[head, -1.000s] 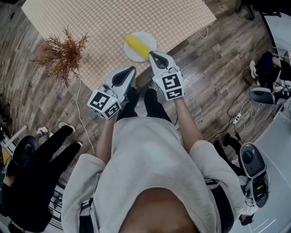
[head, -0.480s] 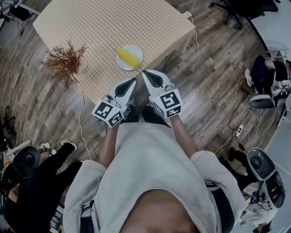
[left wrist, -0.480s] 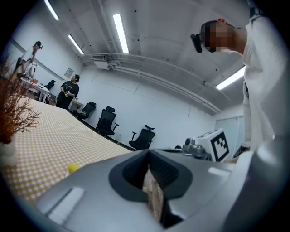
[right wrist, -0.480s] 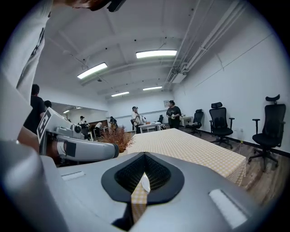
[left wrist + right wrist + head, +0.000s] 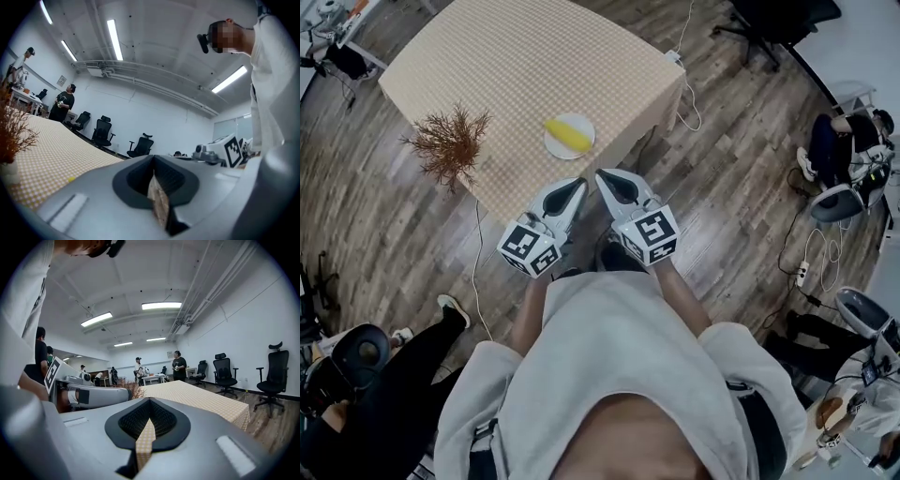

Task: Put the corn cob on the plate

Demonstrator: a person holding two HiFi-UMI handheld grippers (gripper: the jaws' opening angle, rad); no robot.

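Worktop point(image 5: 534, 75) ahead of your jaws holds the plate point(image 5: 557, 150) with the cob point(image 5: 565, 134) already on it. Your left gripper point(image 5: 577, 184) and right gripper point(image 5: 604, 176) have their jaws closed and empty, so the task looks done.

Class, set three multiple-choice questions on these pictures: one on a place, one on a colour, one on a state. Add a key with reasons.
1. Where does the corn cob lie?
A. on the floor
B. on the plate
C. between a gripper's fingers

2. What colour is the plate?
A. white
B. red
C. black

3. How do the right gripper fingers stand?
A. wide apart
B. shut on the cob
C. shut and empty

Key:
1. B, the cob rests across the plate.
2. A, the plate's rim shows white around the cob.
3. C, its fingers meet with nothing between them.
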